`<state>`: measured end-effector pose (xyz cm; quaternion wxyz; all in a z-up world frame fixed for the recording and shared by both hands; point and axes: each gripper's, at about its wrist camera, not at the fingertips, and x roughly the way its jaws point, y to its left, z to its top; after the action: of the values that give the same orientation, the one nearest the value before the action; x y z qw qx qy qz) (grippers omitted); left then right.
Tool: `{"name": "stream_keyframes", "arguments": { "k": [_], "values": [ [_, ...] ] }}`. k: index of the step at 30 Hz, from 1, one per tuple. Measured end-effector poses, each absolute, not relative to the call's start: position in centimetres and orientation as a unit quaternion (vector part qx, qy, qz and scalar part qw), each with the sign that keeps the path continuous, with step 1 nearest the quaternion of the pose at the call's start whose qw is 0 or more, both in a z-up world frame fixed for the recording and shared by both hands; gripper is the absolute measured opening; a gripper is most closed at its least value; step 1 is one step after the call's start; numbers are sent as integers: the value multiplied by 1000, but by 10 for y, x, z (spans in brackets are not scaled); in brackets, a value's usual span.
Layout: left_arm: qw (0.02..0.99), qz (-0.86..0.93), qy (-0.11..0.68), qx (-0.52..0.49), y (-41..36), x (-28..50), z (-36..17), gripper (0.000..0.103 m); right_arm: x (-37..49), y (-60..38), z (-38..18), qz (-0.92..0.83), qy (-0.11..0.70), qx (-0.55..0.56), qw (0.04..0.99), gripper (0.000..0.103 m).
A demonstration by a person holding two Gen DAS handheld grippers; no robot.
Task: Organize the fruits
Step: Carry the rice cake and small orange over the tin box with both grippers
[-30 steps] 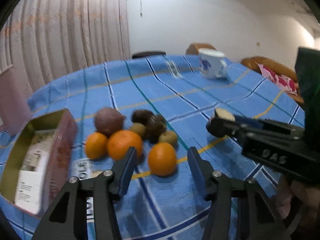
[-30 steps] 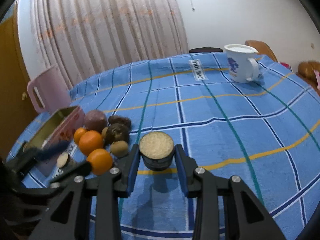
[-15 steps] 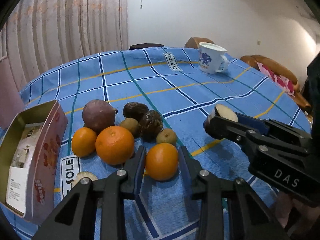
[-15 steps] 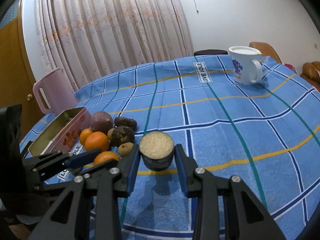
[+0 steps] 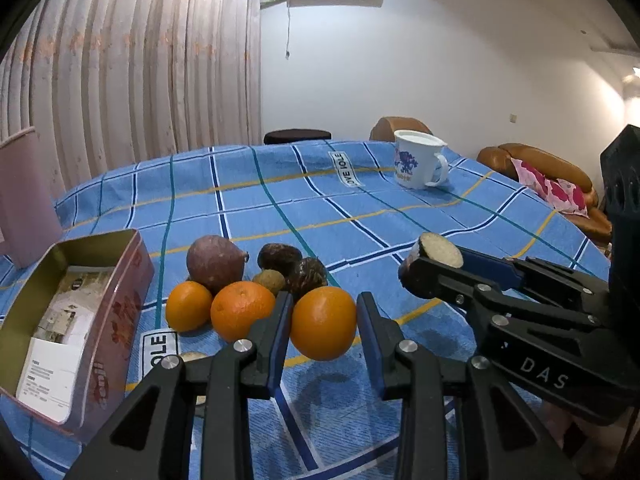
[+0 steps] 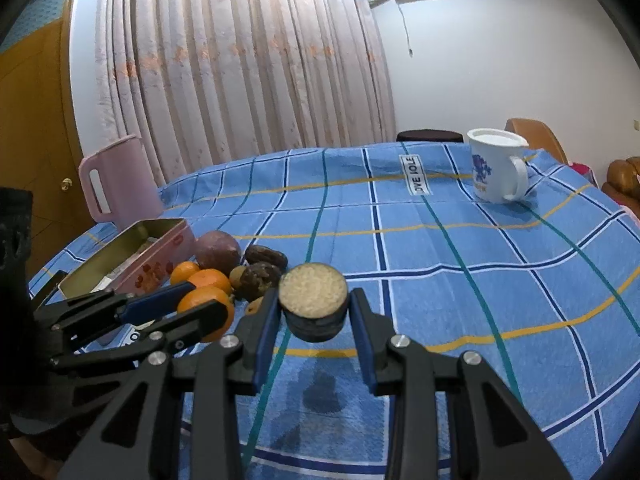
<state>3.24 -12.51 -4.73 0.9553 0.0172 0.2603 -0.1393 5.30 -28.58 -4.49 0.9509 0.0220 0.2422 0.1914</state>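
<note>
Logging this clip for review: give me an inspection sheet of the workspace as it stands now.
Surface: blue plaid tablecloth, damp-looking patch near the grippers.
Job's things: round orange between left gripper fingers; cut dark-skinned pale-fleshed fruit piece in right gripper; fruit pile beside open pink tin box.
Clutter: white printed mug, pink plastic jug.
Grippers: both shut on fruit.
Cables: wall cord.
Surroundings: curtain, brown sofa.

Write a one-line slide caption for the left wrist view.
Left gripper grips an orange while the right gripper holds a cut fruit.
</note>
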Motion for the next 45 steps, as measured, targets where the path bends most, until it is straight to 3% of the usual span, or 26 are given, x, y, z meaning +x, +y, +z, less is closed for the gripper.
{"name": "stream_keyframes", "arguments": {
  "k": [45],
  "values": [
    [977,-119,175,13,-114,4,-37,35,25,-288,-39,204,163,19,965,38]
  ]
}}
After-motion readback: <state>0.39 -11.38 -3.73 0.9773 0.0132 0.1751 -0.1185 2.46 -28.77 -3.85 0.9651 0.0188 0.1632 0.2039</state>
